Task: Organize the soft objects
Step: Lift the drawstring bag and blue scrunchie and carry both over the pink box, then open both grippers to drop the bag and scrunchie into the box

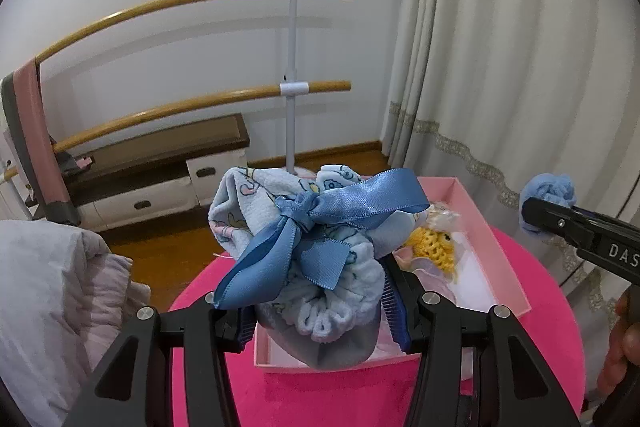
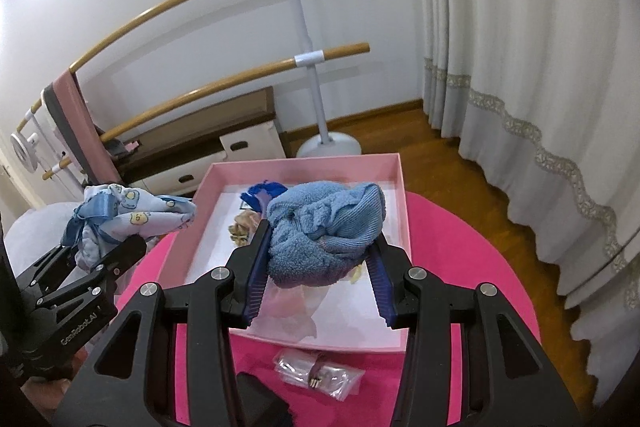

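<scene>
My left gripper [image 1: 320, 311] is shut on a pale blue printed cloth bundle [image 1: 320, 259] tied with a blue satin bow [image 1: 320, 219], held above the near corner of the pink box [image 1: 508, 267]. The same bundle [image 2: 132, 211] shows at the left of the right wrist view. My right gripper [image 2: 316, 267] is shut on a fluffy blue towel wad [image 2: 320, 227] over the middle of the pink box [image 2: 402, 203]. In the left wrist view that wad [image 1: 550, 193] hangs at the right edge. A yellow knitted toy [image 1: 434, 247] lies in the box.
The box stands on a round hot-pink surface [image 2: 460, 287]. A clear plastic packet [image 2: 316, 375] lies on it in front of the box. Grey bedding [image 1: 60, 287] is at the left, a ballet barre stand [image 2: 320, 95] behind, white curtains [image 2: 540, 67] at the right.
</scene>
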Tool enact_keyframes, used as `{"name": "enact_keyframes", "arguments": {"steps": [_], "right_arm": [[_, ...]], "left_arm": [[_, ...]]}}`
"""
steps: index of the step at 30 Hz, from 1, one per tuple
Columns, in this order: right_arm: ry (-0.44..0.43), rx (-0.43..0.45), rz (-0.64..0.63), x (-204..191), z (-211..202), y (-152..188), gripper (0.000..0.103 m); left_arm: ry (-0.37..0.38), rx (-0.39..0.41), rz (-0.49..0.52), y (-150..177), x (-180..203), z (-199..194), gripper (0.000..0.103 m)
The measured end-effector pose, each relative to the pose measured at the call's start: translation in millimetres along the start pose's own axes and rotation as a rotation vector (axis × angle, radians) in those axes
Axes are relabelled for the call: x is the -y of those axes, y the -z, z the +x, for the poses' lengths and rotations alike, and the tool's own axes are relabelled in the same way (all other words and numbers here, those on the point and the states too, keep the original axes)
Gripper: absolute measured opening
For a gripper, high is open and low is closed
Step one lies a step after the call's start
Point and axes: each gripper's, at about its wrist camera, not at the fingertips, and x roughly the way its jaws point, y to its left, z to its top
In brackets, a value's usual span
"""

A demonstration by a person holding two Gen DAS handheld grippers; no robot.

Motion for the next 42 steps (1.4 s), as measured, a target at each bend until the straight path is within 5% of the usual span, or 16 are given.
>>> {"name": "enact_keyframes", "arguments": {"steps": [15,23,27,30,42], "right_arm": [[0.014,-0.105,0.032,17,48,14,0.043],[0.017,-0.121,0.05,19,54,17,0.052],[0.008,-0.116,0.066,19,52,18,0.068],[-0.002,-0.094,0.081,19,46,18,0.103],[0.019,0.003,0.101,11,-1,22,0.103]], "left_arm": [[-0.008,-0.108,-0.006,-39,5,85,0.051],[-0.035,-0.13,0.004,-49,10,97,0.067],[-0.051,-0.092,0.007,-47,10,85,0.086],[-0.066,-0.05,0.003,-45,9,71,0.102],[-0.144,0.112,0.059,-15,23,-2,0.103]]}}
